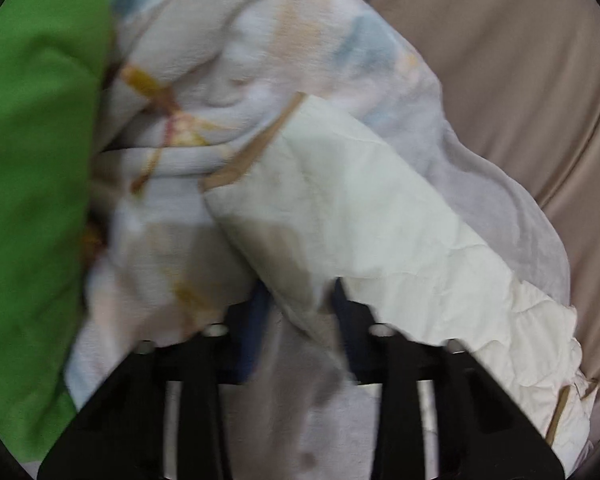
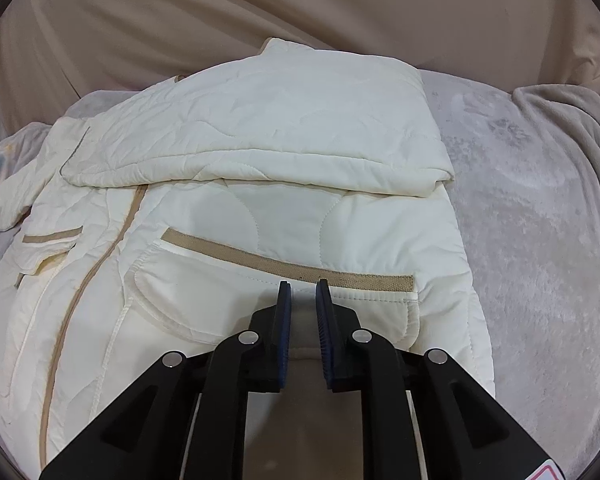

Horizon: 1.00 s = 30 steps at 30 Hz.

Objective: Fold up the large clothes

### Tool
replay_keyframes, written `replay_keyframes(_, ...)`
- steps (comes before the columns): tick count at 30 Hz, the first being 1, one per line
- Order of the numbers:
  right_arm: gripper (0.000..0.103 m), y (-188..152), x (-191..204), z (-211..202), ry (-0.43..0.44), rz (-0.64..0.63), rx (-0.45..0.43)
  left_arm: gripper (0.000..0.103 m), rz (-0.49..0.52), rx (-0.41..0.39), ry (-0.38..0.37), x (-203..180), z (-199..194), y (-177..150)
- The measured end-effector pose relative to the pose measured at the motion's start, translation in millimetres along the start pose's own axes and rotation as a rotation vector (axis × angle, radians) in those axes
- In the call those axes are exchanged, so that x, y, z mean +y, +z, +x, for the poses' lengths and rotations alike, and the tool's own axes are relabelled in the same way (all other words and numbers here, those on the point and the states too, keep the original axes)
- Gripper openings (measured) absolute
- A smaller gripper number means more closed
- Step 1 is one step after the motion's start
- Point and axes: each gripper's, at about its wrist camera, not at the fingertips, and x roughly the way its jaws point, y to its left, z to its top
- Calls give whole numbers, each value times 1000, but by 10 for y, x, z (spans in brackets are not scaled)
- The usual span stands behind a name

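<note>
Grey blanket [image 2: 540, 220] under jacket [image 2: 260, 128] (sleeve gripped)

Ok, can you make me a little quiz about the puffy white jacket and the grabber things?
1. True or false: the cream jacket has tan trim on its pockets.
2. Which hand-held gripper has jacket cloth between its fingers? A) left hand-held gripper B) right hand-held gripper
3. Fill in: in the left wrist view, the cloth at the far left edge is bright ____.

Key:
1. True: a tan strip runs along the pocket opening.
2. A: a jacket part, maybe a sleeve, passes between its fingers, though the view is blurred; the right one is held slightly apart over the pocket, gripping nothing.
3. green
</note>
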Motion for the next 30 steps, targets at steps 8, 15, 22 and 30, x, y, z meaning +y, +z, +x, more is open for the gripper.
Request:
replay_keyframes(8, 15, 2, -23, -2, 3, 4, -2, 4, 194, -100, -300, -1280, -801, -33)
replay_keyframes(15, 15, 10, -14, -6, 6, 17, -5, 4, 552, -105, -564, -2952, -1710, -971)
replay_keyframes(22, 25, 11, -38, -37, 18, 44, -16, 5, 822, 82, -668, -4184, -1685, -2667)
replay_keyframes(30, 34, 5, -64, -60, 58, 67, -24, 10, 884, 192, -561, -4361, -1059, -3989)
